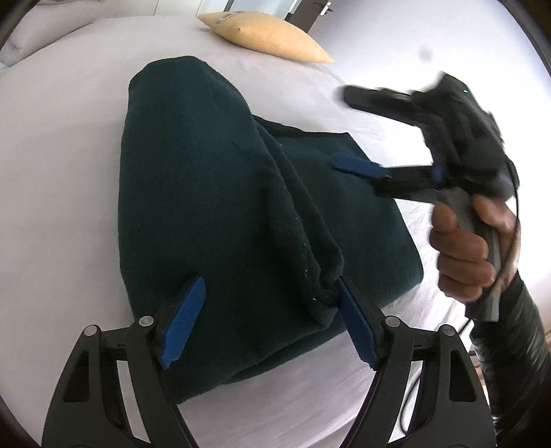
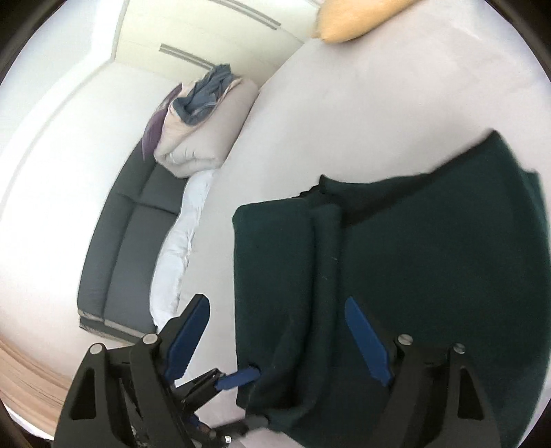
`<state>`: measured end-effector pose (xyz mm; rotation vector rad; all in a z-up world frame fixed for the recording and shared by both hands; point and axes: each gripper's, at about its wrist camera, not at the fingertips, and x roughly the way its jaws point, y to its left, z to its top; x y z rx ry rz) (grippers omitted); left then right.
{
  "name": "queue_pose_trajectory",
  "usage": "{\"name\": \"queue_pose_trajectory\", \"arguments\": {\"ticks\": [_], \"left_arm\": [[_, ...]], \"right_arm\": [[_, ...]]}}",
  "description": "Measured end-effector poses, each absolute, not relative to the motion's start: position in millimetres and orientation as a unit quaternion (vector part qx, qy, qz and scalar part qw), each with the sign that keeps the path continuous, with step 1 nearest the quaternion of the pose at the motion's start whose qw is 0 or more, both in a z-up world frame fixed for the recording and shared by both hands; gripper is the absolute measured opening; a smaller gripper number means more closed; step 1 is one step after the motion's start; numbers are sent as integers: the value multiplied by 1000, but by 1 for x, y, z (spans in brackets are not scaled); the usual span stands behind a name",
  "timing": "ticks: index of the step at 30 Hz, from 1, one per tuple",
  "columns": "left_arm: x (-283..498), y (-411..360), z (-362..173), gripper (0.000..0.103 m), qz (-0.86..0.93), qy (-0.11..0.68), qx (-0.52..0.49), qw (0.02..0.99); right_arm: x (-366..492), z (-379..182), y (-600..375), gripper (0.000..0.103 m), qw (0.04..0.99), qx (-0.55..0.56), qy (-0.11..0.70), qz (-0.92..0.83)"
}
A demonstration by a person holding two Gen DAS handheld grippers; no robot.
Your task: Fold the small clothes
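White bed [image 1: 69, 144] beside a dark sofa [image 2: 131, 241] and pale wardrobe [image 2: 213, 31]; one yellow pillow [image 1: 265, 34] at its far edge. One dark green garment [image 1: 206, 193], partly folded, lies mid-bed. Left gripper [image 1: 268, 320]: jaws wide, straddling a fold that touches one pad, unclamped. Right gripper [image 2: 279, 337], held in a hand [image 1: 465, 248] above the garment: jaws wide, empty.

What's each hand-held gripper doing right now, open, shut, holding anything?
Left hand-held gripper: open, over the garment, a fold against its right pad, not clamped.
Right hand-held gripper: open, holding nothing, above the garment.
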<state>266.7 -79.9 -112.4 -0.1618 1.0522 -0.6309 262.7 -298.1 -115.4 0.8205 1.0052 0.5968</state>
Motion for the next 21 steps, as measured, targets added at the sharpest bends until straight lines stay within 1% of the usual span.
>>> {"name": "queue_pose_trajectory", "arguments": {"ticks": [3,5,6,12,13,14,15,16,17,18,21], "left_arm": [[269,-84,-114,76,-303,488,-77,815],[268,-84,-115,76,-308,484,-79,815],[267,-84,-115,76,-313,482,-80,815],[256,-77,-116,76,-324,478,-83,812],[256,-78,-116,76,-325,477,-84,812],[255,-77,-114,76,-326,477,-84,812],[253,-76,-112,76,-327,476,-83,812],[251,-74,-111,76,-328,476,-83,812],[249,-72,-109,76,-328,476,-84,812],[247,-68,-107,76,-328,476,-87,811],[247,-61,-106,76,-326,474,-106,811]], "right_arm": [[285,-127,-271,83,736,345,516,270],[288,-138,-252,71,723,322,545,276],[286,-139,-250,70,723,317,546,280],[287,-141,-233,69,731,292,554,271],[288,-141,-225,64,737,272,558,268],[285,-140,-223,50,741,258,559,267],[284,-141,-217,40,749,234,564,259],[283,-143,-215,25,754,223,566,249],[281,-144,-218,21,755,225,565,246],[282,-145,-223,19,757,234,560,243],[273,-136,-243,17,774,249,536,228]]}}
